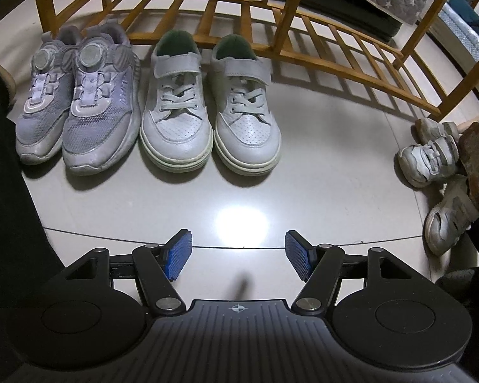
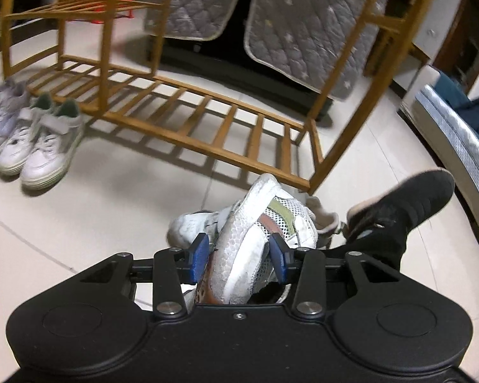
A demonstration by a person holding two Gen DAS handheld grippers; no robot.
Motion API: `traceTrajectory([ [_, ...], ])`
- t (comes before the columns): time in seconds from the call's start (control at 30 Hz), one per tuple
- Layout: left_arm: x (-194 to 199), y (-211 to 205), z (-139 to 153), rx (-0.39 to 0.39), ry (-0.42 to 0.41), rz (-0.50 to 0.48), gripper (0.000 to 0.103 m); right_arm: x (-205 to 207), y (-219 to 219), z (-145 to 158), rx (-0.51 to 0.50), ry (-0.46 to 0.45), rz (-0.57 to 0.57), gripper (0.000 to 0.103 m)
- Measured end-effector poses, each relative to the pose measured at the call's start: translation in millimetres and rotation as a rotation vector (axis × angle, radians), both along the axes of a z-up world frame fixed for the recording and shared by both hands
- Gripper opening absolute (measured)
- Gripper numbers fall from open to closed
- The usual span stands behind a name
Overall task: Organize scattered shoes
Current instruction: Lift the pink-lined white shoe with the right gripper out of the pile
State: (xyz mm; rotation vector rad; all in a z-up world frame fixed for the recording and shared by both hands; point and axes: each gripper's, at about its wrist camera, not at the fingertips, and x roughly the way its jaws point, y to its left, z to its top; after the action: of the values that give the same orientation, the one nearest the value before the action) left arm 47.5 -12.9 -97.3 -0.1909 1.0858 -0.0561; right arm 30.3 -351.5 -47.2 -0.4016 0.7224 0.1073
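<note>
Right gripper (image 2: 238, 255): lower centre of the right wrist view; black frame, blue ribbed pads, clenched on the white mesh sneaker with olive and rust side stripes (image 2: 258, 239), one pad on each side of it.
Held sneaker: toe pointing up and away from the camera, sole edge turned to the left; raised off the floor or not, cannot tell.
Behind the held sneaker: more white sneakers (image 2: 188, 226) on the pale tiled floor (image 2: 111, 210), partly hidden by it.
Person's black shoe (image 2: 408, 204): right of centre in the right wrist view, toe lifted toward the upper right.
Left gripper (image 1: 238, 255): lower centre of the left wrist view; blue pads well apart, released, only bare floor between them.
White lace-up pair with strap and green lining (image 1: 209, 108): centre of the left wrist view, side by side, toes toward the camera.
Lilac mesh pair with round dial closures (image 1: 76, 105): left of the white pair, just beside it.
Jumbled white sneakers (image 1: 431, 159): right edge of the left wrist view, one sole turned up.
Slatted bamboo shoe rack (image 2: 188, 111): behind both neat pairs, its lowest shelf bare.
Grey quilted star-print covers (image 2: 303, 32): farthest back, upper centre of the right wrist view.
</note>
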Motion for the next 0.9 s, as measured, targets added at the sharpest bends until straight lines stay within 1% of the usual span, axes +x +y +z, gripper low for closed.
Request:
traceTrajectory([
  [0.13, 0, 0, 1, -0.005, -0.003, 0.0, 0.066, -17, 13, 5, -0.003, 0.002, 0.06, 0.043],
  [0.17, 0, 0, 1, -0.005, -0.004, -0.002, 0.066, -19, 16, 5, 0.004, 0.007, 0.071, 0.04],
  [0.2, 0, 0, 1, -0.005, -0.004, -0.004, 0.066, -22, 19, 6, 0.024, 0.024, 0.092, 0.035],
  [0.27, -1, -1, 2, -0.007, -0.005, -0.007, 0.066, -27, 28, 3, 0.066, 0.083, 0.136, 0.033],
  [0.3, -1, -1, 2, -0.008, -0.005, -0.009, 0.066, -28, 32, 1, 0.08, 0.106, 0.149, 0.017],
  [0.33, -2, -1, 2, -0.01, -0.006, -0.01, 0.066, -30, 34, 0, 0.089, 0.124, 0.162, 0.015],
  [0.37, -2, -1, 2, -0.01, -0.007, -0.01, 0.066, -35, 39, -1, 0.101, 0.152, 0.186, 0.011],
  [0.4, -2, -1, 3, -0.01, -0.008, -0.011, 0.066, -41, 44, -2, 0.113, 0.18, 0.209, 0.011],
  [0.47, -3, 0, 3, -0.013, -0.008, -0.01, 0.066, -37, 60, -20, 0.125, 0.23, 0.236, 0.011],
  [0.53, -4, 1, 3, -0.014, -0.006, -0.009, 0.066, -41, 67, -25, 0.153, 0.273, 0.259, 0.012],
  [0.63, -4, 2, 1, -0.021, 0.001, -0.007, 0.066, -48, 73, -27, 0.173, 0.29, 0.27, 0.012],
  [0.73, -5, 2, 0, -0.025, 0.006, -0.013, 0.066, -47, 68, -24, 0.214, 0.298, 0.253, 0.023],
  [0.77, -6, 1, 0, -0.025, 0.007, -0.016, 0.066, -47, 66, -23, 0.228, 0.298, 0.245, 0.031],
  [0.8, -6, 0, 0, -0.026, 0.007, -0.019, 0.066, -46, 63, -21, 0.242, 0.299, 0.236, 0.035],
  [0.9, -7, -3, -1, -0.034, 0.011, -0.03, 0.066, -41, 51, -17, 0.293, 0.301, 0.188, 0.037],
])
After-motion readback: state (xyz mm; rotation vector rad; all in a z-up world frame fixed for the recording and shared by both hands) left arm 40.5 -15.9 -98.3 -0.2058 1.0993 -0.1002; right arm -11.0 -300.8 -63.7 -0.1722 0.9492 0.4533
